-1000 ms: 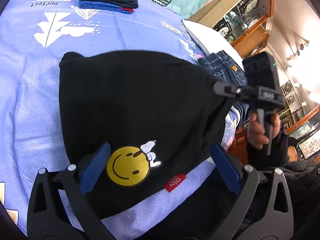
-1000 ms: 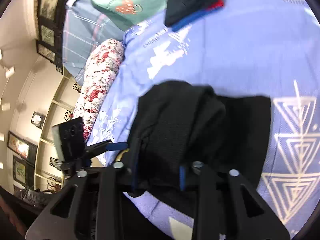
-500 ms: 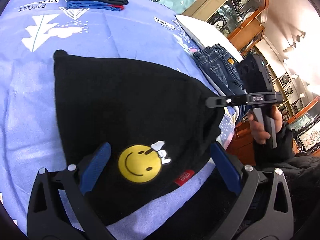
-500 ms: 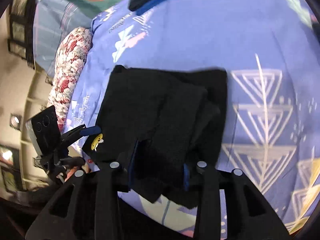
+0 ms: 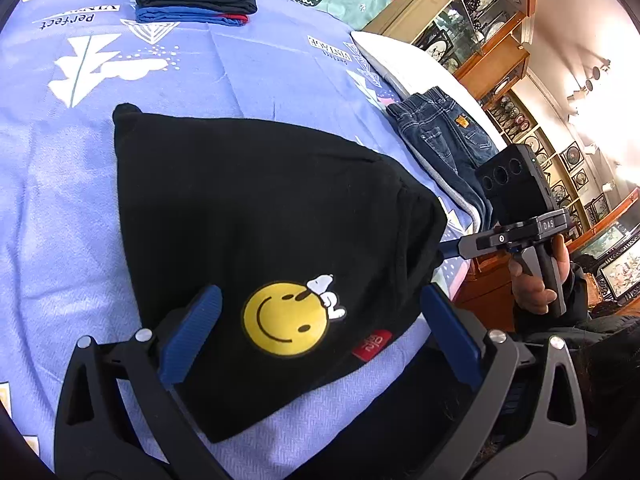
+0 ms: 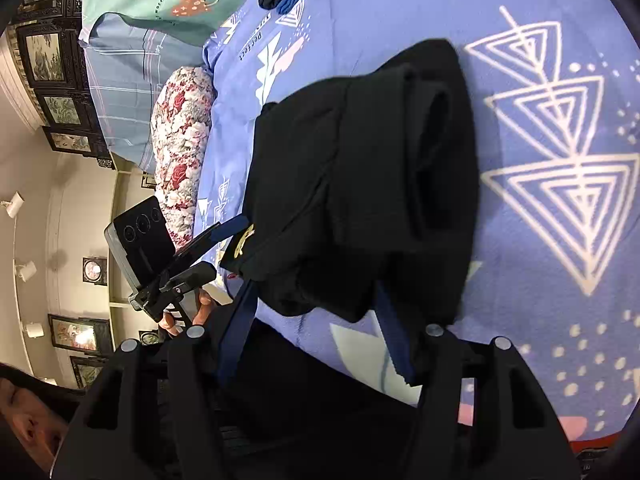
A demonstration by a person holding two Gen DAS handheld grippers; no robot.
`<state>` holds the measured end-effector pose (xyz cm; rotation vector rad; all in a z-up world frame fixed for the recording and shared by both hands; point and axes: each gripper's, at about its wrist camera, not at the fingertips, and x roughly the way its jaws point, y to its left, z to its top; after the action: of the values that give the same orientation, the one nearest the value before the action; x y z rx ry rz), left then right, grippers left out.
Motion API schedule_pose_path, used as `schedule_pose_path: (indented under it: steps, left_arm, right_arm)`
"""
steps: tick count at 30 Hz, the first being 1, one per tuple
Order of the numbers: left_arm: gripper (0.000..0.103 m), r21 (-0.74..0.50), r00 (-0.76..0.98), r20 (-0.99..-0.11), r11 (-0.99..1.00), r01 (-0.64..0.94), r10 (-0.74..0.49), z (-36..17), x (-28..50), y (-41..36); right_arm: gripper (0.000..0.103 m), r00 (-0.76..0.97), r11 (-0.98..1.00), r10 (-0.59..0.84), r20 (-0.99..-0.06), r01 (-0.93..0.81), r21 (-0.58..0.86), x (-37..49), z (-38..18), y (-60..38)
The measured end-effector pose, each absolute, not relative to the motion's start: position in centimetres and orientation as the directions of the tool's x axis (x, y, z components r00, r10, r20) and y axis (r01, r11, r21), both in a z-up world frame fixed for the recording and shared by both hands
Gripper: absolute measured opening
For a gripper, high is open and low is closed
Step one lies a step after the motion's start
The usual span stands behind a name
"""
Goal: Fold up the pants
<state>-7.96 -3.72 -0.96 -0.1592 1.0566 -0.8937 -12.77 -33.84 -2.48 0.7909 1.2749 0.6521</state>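
Left wrist view: left gripper [image 5: 320, 328] spread wide over black pants [image 5: 256, 216]; right gripper [image 6: 316, 320] partly parted around folded edge. Press flat, align edges.

- Your left gripper [image 5: 320, 332] sits low and near, its blue-padded jaws spread wide and closed on nothing.
- Seen from the right wrist, that gripper [image 6: 224, 232] reaches in from the left, with your left hand [image 6: 192, 314] wrapped round its handle.
- Your right gripper [image 6: 316, 332] has its jaws partly apart.
- From the left wrist it [image 5: 448, 250] comes in from the right, level, with your right hand [image 5: 540, 276] on the grip.
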Motion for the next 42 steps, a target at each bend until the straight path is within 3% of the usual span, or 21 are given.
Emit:
schedule_pose_path:
  steps: [3, 4, 5, 10, 13, 18, 21, 23, 25, 27, 29, 33, 35, 42]
  left_arm:
    - [0.101, -0.529, 0.184, -0.678, 0.646, 0.55, -0.712, -1.2, -7.7, -3.5]
    - [0.101, -0.532, 0.183, -0.678, 0.647, 0.546, -0.712, -1.4, -7.5, -3.5]
    - [0.101, -0.534, 0.183, -0.678, 0.648, 0.543, -0.712, -1.5, -7.4, -3.6]
    - [0.101, -0.524, 0.188, -0.679, 0.649, 0.552, -0.709, -1.2, -7.5, -3.7]
    - [0.101, -0.517, 0.201, -0.686, 0.662, 0.543, -0.699, -1.3, -7.3, -3.7]
    - [0.101, -0.534, 0.184, -0.686, 0.659, 0.529, -0.704, -2.0, -7.2, -3.5]
    - [0.101, -0.527, 0.181, -0.693, 0.662, 0.533, -0.698, -2.0, -7.3, -3.6]
    - [0.101, -0.522, 0.18, -0.699, 0.665, 0.534, -0.692, -2.0, -7.3, -3.7]
    - [0.101, -0.519, 0.181, -0.701, 0.666, 0.536, -0.69, -1.9, -7.4, -3.7]
    - [0.101, -0.519, 0.182, -0.7, 0.667, 0.534, -0.691, -2.0, -7.4, -3.7]
    - [0.101, -0.521, 0.184, -0.7, 0.669, 0.531, -0.69, -2.0, -7.3, -3.7]
    - [0.101, -0.512, 0.192, -0.705, 0.677, 0.529, -0.683, -1.8, -7.7, -3.6]
    - [0.101, -0.508, 0.196, -0.706, 0.679, 0.529, -0.681, -1.7, -7.7, -3.6]
    - [0.101, -0.519, 0.194, -0.699, 0.675, 0.523, -0.688, -2.0, -7.6, -3.6]
  right_arm:
    - [0.058, 0.22, 0.592, 0.79, -0.572, -0.03, 0.806, -12.8, -2.0, -33.4]
    - [0.037, 0.227, 0.604, 0.784, -0.578, -0.06, 0.795, -12.8, -1.9, -33.1]
    - [0.003, 0.225, 0.61, 0.783, -0.58, -0.093, 0.787, -12.8, -2.0, -32.6]
    - [0.003, 0.406, 0.678, 0.712, -0.572, -0.186, 0.711, -12.4, 2.8, -34.6]
    - [0.003, 0.451, 0.749, 0.641, -0.62, -0.194, 0.633, -12.0, 4.3, -35.4]
    - [0.005, 0.27, 0.823, 0.558, -0.785, -0.055, 0.565, -10.8, -2.5, -36.3]
    - [0.016, 0.265, 0.798, 0.58, -0.77, 0.003, 0.602, -11.5, -4.1, -37.9]
    - [0.034, 0.36, 0.791, 0.563, -0.744, 0.027, 0.611, -11.9, -2.5, -40.0]
    - [0.047, 0.446, 0.732, 0.607, -0.658, 0.01, 0.682, -12.1, -1.2, -41.6]
    - [0.048, 0.466, 0.685, 0.651, -0.599, -0.021, 0.729, -11.7, -0.7, -42.1]
    - [0.051, 0.439, 0.685, 0.66, -0.609, -0.019, 0.728, -10.7, -1.4, -41.2]
    - [0.049, 0.437, 0.736, 0.62, -0.651, -0.037, 0.676, -9.1, -1.8, -38.9]
    - [0.012, 0.477, 0.763, 0.603, -0.639, -0.109, 0.638, -8.9, 0.3, -38.0]
    - [0.006, 0.481, 0.772, 0.611, -0.629, -0.19, 0.606, -9.9, 4.5, -36.6]
